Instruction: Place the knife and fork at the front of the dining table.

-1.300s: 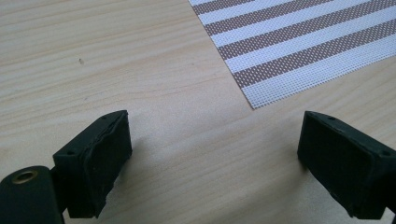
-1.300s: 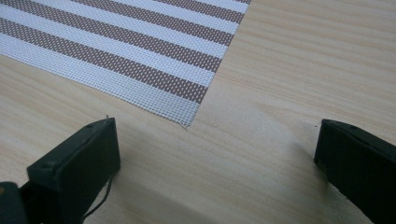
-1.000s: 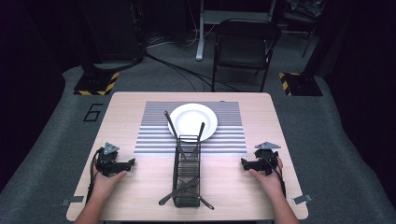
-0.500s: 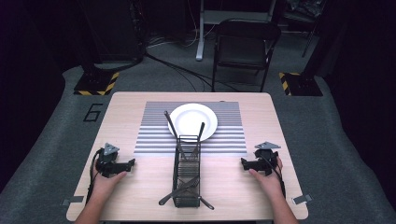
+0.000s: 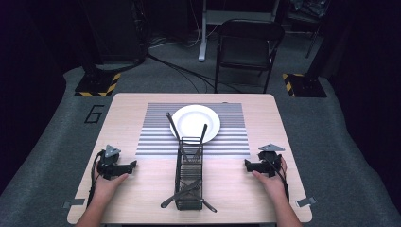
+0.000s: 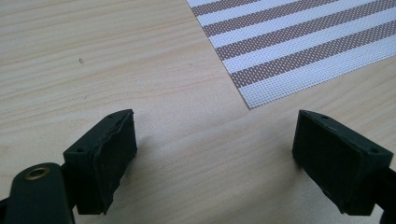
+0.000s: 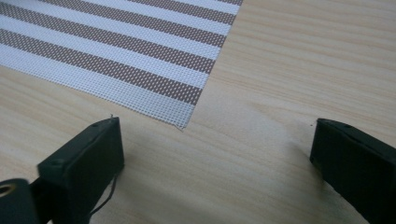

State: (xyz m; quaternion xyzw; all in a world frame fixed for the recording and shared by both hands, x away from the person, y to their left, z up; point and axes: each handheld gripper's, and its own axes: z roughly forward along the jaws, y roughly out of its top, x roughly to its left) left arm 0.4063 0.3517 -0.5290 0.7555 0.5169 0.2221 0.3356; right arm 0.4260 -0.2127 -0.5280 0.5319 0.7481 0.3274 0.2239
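A white plate (image 5: 195, 122) sits on a striped placemat (image 5: 156, 137) at the middle of the wooden table (image 5: 127, 106). In front of it stands a long black wire caddy (image 5: 189, 175) with dark utensils (image 5: 171, 125) leaning out of it. My left gripper (image 5: 132, 164) rests on the table left of the caddy, open, with bare wood between its jaws (image 6: 215, 154). My right gripper (image 5: 247, 164) rests to the caddy's right, open; its jaws have just been closing a little, with nothing between them (image 7: 215, 158).
The placemat's corners (image 6: 250, 105) (image 7: 184, 122) lie just ahead of each gripper. A black folding chair (image 5: 248, 47) stands beyond the table's far edge, with cables and equipment stands on the grey floor around it.
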